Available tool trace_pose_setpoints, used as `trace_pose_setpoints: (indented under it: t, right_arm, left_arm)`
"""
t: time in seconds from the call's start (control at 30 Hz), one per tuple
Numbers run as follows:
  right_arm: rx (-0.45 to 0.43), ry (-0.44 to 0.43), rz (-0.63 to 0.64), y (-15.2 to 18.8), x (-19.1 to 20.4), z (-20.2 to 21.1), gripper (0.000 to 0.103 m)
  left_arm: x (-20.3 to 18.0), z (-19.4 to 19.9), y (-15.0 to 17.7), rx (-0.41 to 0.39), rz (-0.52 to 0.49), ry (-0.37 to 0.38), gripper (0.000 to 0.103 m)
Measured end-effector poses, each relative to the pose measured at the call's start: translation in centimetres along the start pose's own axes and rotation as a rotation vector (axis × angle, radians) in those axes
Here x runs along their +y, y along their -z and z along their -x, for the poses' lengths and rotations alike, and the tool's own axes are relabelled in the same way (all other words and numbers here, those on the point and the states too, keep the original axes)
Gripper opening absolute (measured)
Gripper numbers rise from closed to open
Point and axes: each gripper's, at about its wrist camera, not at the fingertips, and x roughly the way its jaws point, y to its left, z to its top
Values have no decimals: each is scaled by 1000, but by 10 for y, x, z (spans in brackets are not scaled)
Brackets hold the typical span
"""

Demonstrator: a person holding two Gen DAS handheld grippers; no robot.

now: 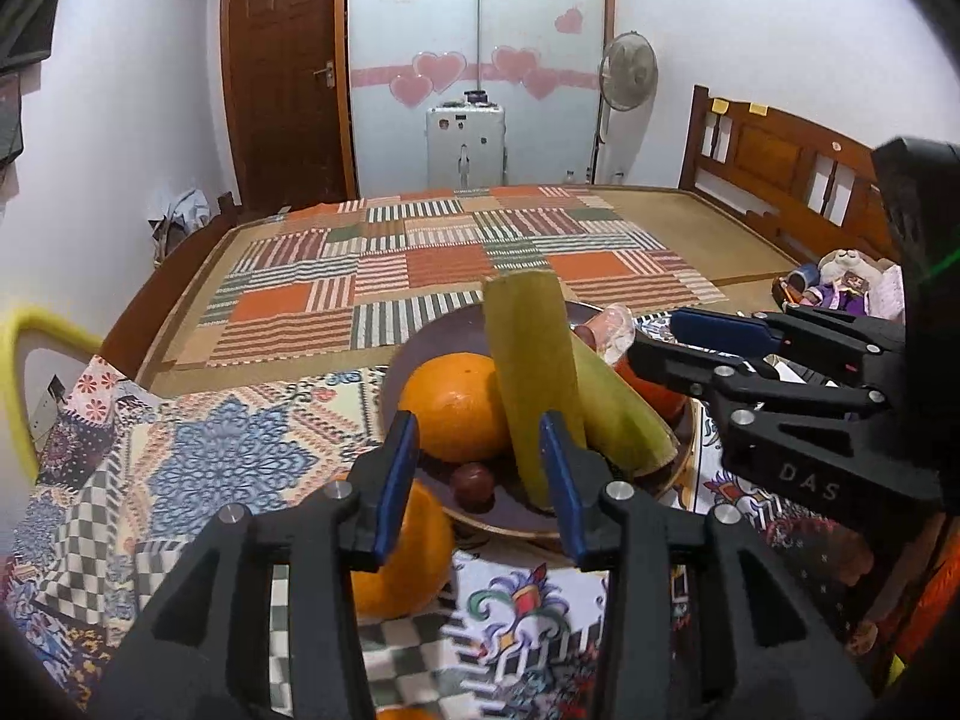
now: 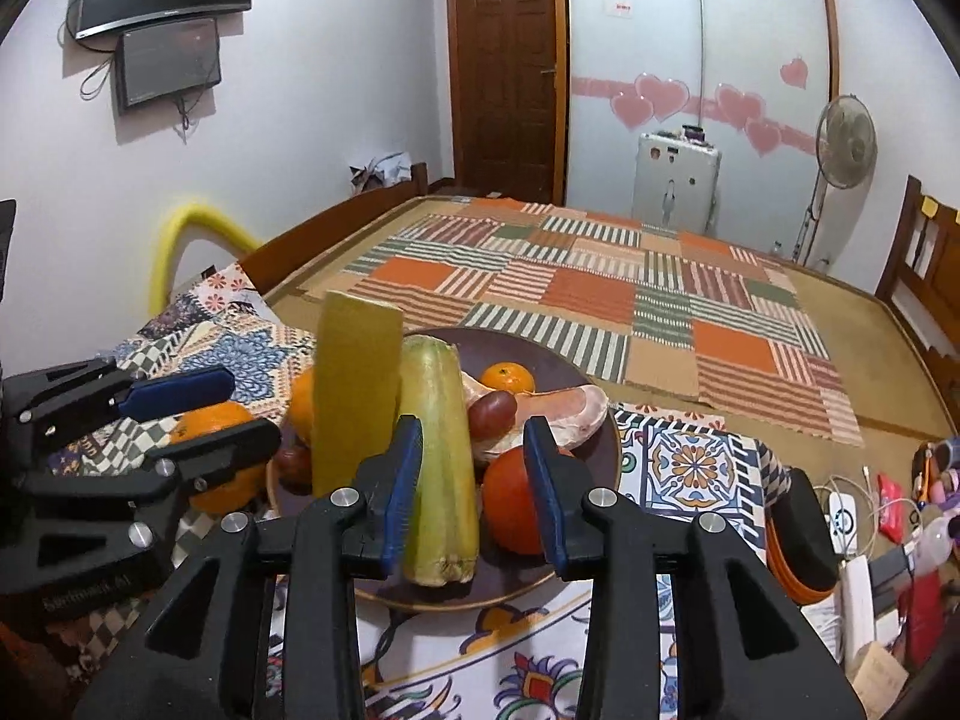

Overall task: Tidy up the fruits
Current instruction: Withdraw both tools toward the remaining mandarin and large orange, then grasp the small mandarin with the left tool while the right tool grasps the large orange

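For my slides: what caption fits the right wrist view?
Open right gripper before a brown plate of fruit.

- The left gripper hovers over the near rim of a dark plate, jaws apart with nothing pressed between the blue pads.
- On the plate: an orange, two green stalks leaning together, a small red fruit, a tomato mostly hidden.
- A second orange sits off the plate on the patterned cloth — just behind the left finger.
- The right gripper reaches in from the right, jaws slightly parted, over the plate's far side.
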Motion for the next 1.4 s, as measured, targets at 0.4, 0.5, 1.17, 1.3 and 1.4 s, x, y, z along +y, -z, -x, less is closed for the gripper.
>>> trace_pose_setpoints:
  t: [0.4, 0.5, 1.17, 1.3, 1.4]
  right_arm:
    - [-40, -100, 23, 12, 36, 20, 35]
    - [-31, -117, 21, 17, 43, 19, 35]
    - [31, -109, 19, 49, 60, 32, 42]
    - [34, -117, 18, 50, 63, 30, 42]
    - [42, -126, 20, 51, 65, 25, 42]
  left_arm:
    - [44, 46, 25, 24, 7, -31, 44]
    - [52, 51, 35, 47, 21, -37, 47]
    - [28, 51, 101, 177, 47, 51, 47]
    - [34, 41, 106, 190, 87, 54, 46]
    - [37, 39, 108, 182, 105, 80, 38]
